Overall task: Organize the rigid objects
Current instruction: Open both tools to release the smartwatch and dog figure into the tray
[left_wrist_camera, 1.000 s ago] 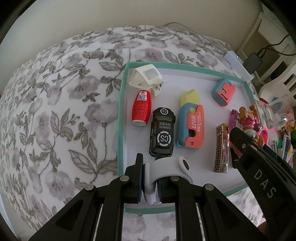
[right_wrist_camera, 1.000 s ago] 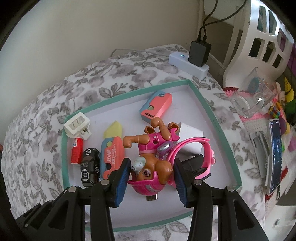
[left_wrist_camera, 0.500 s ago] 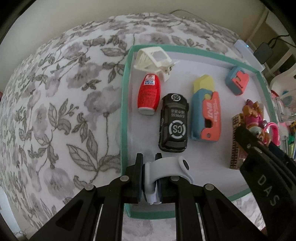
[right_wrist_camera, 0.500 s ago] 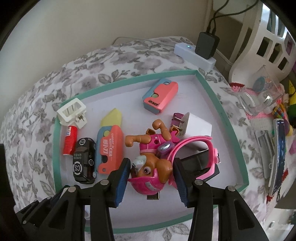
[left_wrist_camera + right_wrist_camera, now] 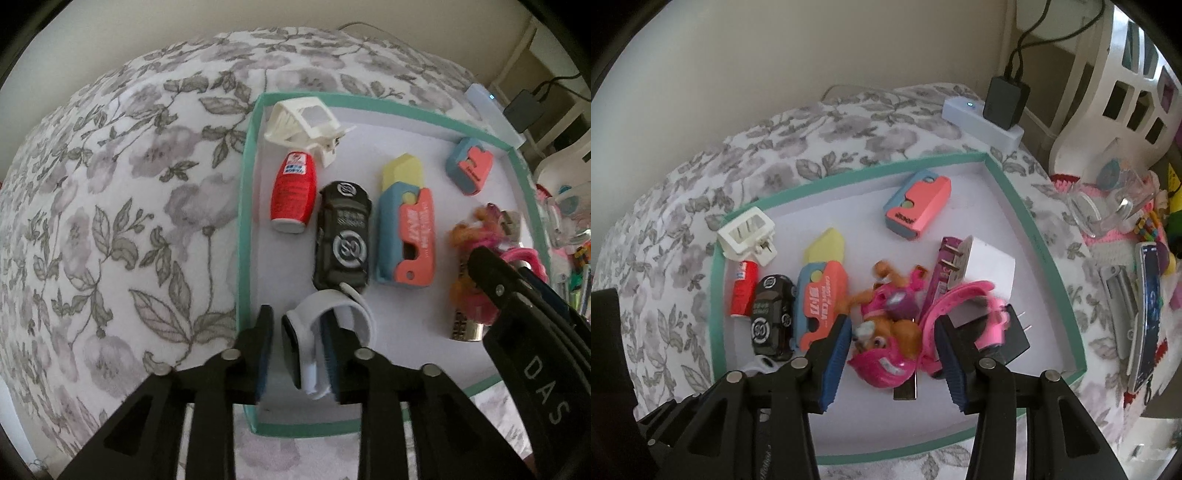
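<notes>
Left gripper (image 5: 297,354): ribbed blue pads spread apart; a curved white plastic band (image 5: 332,321) sits between them at the near-left corner of the teal-rimmed tray (image 5: 242,206), just touching the glossy black toy car (image 5: 343,240). Contact with the right pad cannot be told.

Right gripper (image 5: 892,360): pads apart around a pink-helmeted pup figure (image 5: 886,343), gaps seen on both sides. A pink strap (image 5: 960,299) lies right of it. The tray is set on floral fabric (image 5: 110,221).
</notes>
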Motion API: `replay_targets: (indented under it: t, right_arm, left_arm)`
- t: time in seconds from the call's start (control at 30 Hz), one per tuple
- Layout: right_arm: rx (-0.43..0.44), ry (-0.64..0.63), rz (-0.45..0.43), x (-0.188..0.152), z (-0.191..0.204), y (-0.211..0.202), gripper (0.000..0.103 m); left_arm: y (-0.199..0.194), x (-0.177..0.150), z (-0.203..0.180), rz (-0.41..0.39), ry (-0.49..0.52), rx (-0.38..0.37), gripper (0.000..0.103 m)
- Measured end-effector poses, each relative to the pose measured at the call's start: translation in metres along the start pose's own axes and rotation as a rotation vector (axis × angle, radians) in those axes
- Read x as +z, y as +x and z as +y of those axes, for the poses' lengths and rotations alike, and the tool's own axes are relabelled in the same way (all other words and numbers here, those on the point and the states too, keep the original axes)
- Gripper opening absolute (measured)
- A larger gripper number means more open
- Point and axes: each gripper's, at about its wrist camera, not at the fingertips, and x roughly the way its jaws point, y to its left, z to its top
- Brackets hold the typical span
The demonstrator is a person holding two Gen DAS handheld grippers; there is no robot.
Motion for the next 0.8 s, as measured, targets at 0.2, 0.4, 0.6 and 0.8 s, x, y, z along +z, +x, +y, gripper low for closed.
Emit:
replay_targets:
  t: [0.2,0.4,0.6,0.8]
  right_arm:
    - [-0.004,0.005,-0.031,0.004,-0.001,-0.009,0.051]
    - [0.001,0.017,-0.078,0.007,-0.002,-0.023,0.061]
    - [0.003,0.041,-0.094,0.008,-0.006,-0.026,0.062]
    - [-0.002,0.060,-0.081,0.007,-0.010,-0.021,0.078]
  left_arm:
    - [-0.017,0.005,-0.001,-0.039,0.005,0.005,0.045]
    - [-0.035,0.008,0.004,-0.084,-0.016,-0.010,0.056]
    - [-0.045,0.010,0.013,-0.128,-0.046,0.047,0.059]
    - [-0.045,0.013,0.045,-0.136,-0.164,0.141,0.079]
